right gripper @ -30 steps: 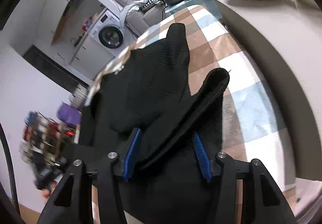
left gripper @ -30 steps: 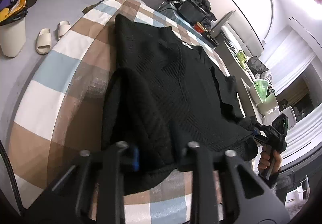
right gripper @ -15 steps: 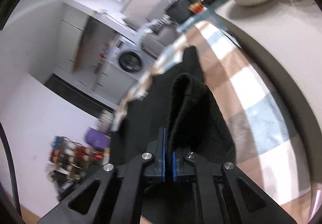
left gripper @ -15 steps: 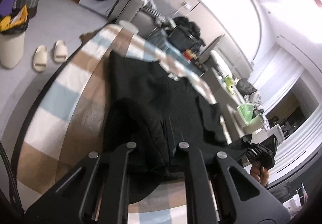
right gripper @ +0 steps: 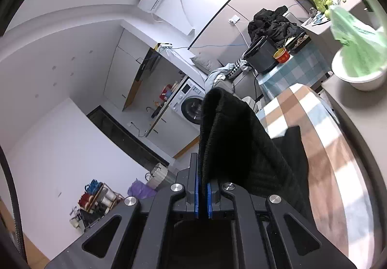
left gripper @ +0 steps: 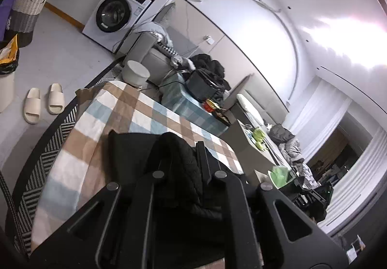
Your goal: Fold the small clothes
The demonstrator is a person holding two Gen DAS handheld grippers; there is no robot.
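It was a lived-in room, with a washing machine (left gripper: 113, 15) against the far wall and a checked cloth covering the worktop (left gripper: 135, 109). The right gripper (right gripper: 202, 192) was pinched on an edge of the black knit garment (right gripper: 232, 138), whose cloth rose above the blue pads and draped toward the worktop. The left gripper (left gripper: 186, 167) was clamped on a bunched fold of it too. Both likely held one hem raised, to carry it over in a fold.

A checked cloth (left gripper: 135, 112) in brown, blue and white is covering the bench (left gripper: 48, 133). A black sweater (left gripper: 125, 145) is partly lying on the cloth.
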